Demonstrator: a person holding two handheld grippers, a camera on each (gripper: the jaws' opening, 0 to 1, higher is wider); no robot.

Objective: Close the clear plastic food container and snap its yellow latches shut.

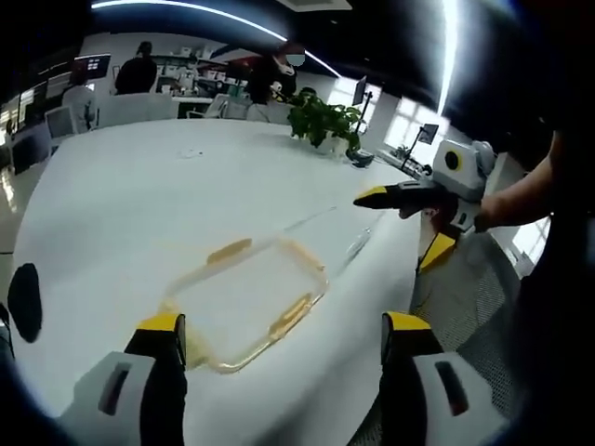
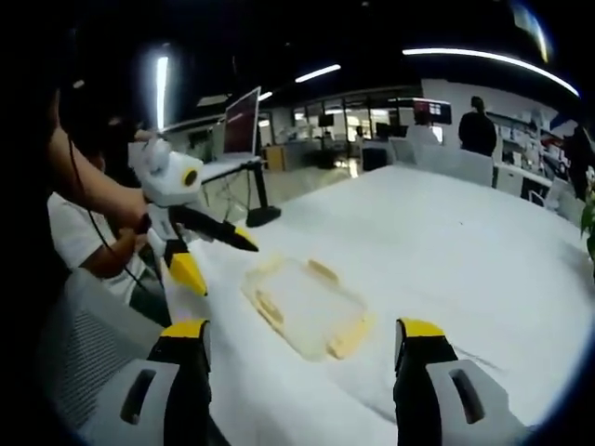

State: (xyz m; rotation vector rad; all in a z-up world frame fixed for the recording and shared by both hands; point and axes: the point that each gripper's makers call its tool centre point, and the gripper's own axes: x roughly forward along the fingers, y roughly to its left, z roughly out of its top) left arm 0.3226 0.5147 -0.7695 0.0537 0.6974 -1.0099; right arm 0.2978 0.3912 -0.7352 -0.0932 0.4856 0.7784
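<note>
Left gripper [image 1: 284,327]: jaws spread wide, holding nothing, poised above the near end of the container; seen from the right gripper view [image 2: 216,255], it hangs just beside the container's far-left corner, a person's hand gripping its handle.

Right gripper [image 2: 304,333]: jaws spread wide, empty, raised over the table; in the left gripper view [image 1: 400,230] it hovers past the container's far end, held by a bare forearm.

Clear plastic container [image 1: 249,299], one, lying flat on the white table [image 1: 139,204] near its edge, touched by neither gripper. Yellow latches [image 1: 229,250]: four counted around its rim.

Potted plant [image 1: 323,121], one, at the far table edge.
</note>
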